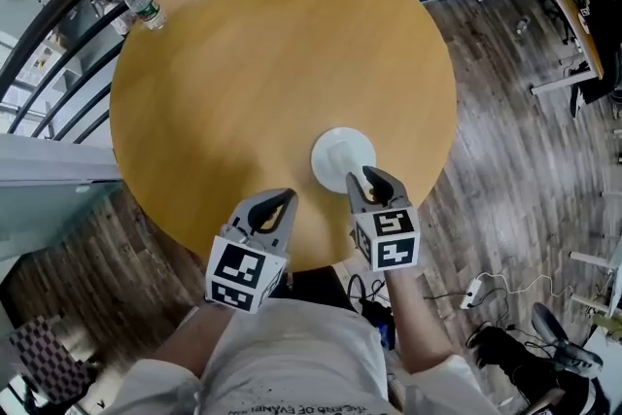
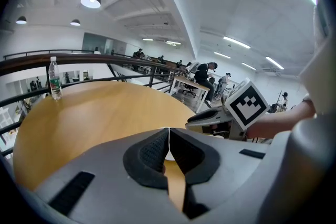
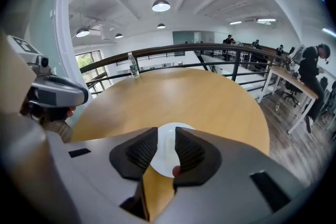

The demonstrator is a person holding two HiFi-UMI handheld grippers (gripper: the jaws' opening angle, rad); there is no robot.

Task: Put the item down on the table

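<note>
Since nothing is pressed by their pads, the right tongs (image 3: pixel 166 132) can be read as empty: the jaws are held partly spread, and the white plate (image 3: pixel 167 157) is seen through the gap, lying beyond them rather than gripped. In the head view the plate is found flat on the surface (image 1: pixel 243 63), close to its near edge, with the tips of the right tongs poised over the plate's near rim; whether tips and rim touch cannot be told. The placing is therefore judged done, and the modest gap is probably left so that the plate can be cleared without being dragged. The left tongs (image 2: pixel 169 131) are pressed together on nothing and held over the near edge, beside the right pair, apparently out of the way because one pair is enough for so light a thing. A water bottle (image 1: pixel 143 5) is stood at the far rim, well apart from the plate.
</note>
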